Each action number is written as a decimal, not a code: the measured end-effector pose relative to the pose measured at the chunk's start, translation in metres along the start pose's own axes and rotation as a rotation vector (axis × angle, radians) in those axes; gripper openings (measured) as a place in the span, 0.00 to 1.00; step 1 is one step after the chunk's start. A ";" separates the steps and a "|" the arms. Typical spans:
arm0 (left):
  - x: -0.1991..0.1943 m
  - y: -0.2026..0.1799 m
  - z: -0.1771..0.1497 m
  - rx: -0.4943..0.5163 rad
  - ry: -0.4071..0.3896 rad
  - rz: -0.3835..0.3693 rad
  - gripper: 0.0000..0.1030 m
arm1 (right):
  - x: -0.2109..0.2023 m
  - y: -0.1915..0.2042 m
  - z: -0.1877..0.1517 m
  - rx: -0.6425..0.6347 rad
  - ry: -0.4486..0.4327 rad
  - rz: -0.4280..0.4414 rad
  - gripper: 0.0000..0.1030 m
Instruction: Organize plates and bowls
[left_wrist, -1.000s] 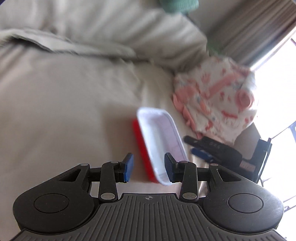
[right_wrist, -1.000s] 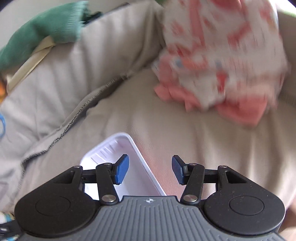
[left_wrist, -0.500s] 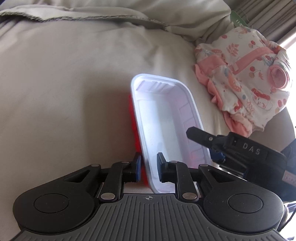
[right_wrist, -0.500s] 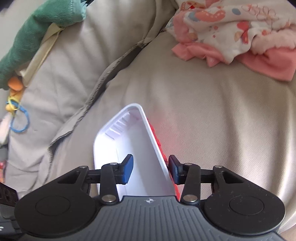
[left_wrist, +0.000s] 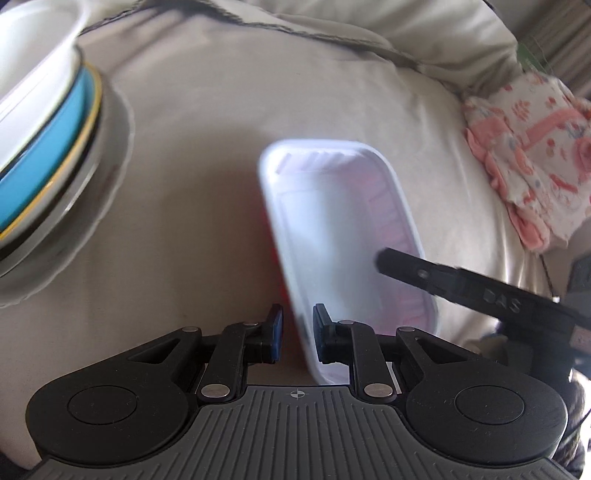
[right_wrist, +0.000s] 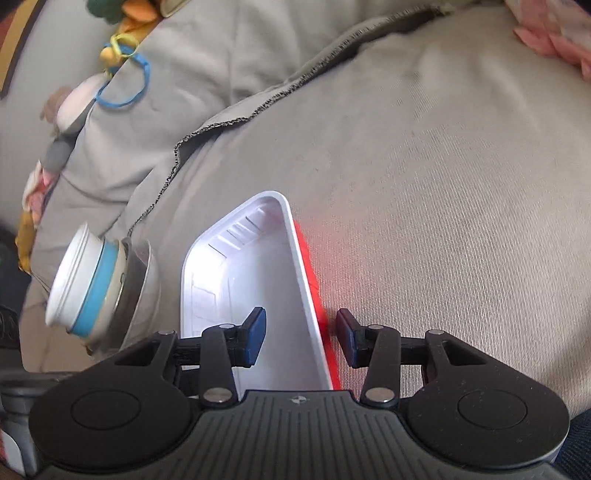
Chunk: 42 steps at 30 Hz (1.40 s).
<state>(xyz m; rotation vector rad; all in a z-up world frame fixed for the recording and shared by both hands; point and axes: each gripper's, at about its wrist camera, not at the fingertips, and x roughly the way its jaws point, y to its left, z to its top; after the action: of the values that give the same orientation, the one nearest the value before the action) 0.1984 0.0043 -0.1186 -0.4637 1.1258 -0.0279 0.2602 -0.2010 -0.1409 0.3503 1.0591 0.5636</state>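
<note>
Left gripper clenched on near-left rim of white tray; a second ago its jaws stood wide, tray untouched. Right gripper straddles tray's right rim, narrower than a second ago; pad contact hard to make out, a gap shows either side of the rim. Tray, red beneath, over beige bedding. Stack of bowls newly in view at left, blurred, cut by frame edge. Pink patterned cloth now far right. Tray's near end hidden behind gripper bodies.
</note>
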 end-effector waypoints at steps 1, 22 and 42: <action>0.001 0.002 0.002 -0.010 -0.011 -0.005 0.19 | -0.002 -0.001 0.001 0.003 -0.012 -0.002 0.42; -0.005 0.026 0.000 0.007 -0.035 0.088 0.20 | 0.010 0.033 -0.015 -0.066 0.016 0.055 0.40; 0.011 0.019 0.019 0.003 -0.099 0.089 0.20 | 0.028 0.028 0.020 -0.062 0.006 -0.009 0.40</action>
<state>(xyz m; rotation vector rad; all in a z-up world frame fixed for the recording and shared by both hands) 0.2154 0.0254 -0.1283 -0.4076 1.0484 0.0709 0.2808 -0.1626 -0.1370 0.2894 1.0464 0.5888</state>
